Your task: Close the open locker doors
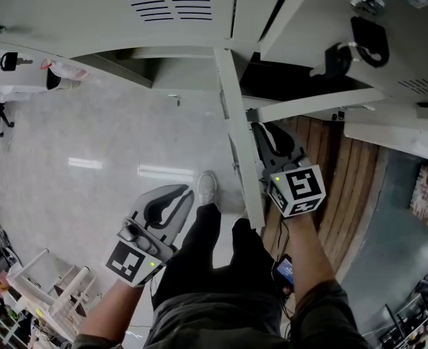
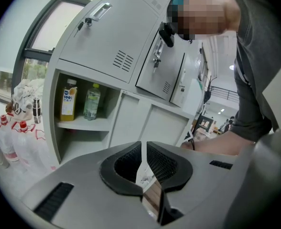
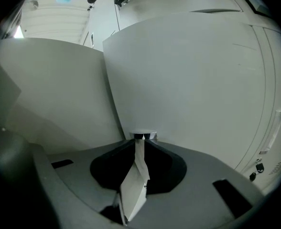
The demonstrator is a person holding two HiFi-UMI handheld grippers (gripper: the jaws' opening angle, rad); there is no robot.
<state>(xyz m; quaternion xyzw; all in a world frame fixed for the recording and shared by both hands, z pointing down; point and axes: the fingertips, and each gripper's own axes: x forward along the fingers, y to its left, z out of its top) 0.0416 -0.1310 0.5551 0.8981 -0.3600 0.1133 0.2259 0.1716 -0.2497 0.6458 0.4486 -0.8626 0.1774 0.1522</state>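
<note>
Bottles [image 2: 69,99] on a shelf [image 2: 78,124] show only in the left gripper view, where we see left gripper [image 2: 144,151] closed, empty. Right gripper [image 3: 140,144] pinches the locker door [image 3: 138,160] edge, a contact half-hidden in head view.

Your head view's twelve o'clock edge cuts off the vented pale grey metal locker door [image 1: 90,20]; the label on the orange juice bottle [image 2: 68,99] is unreadably small.

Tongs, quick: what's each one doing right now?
Left tongs: closed, empty.
Right tongs: closed on the locker door edge.
</note>
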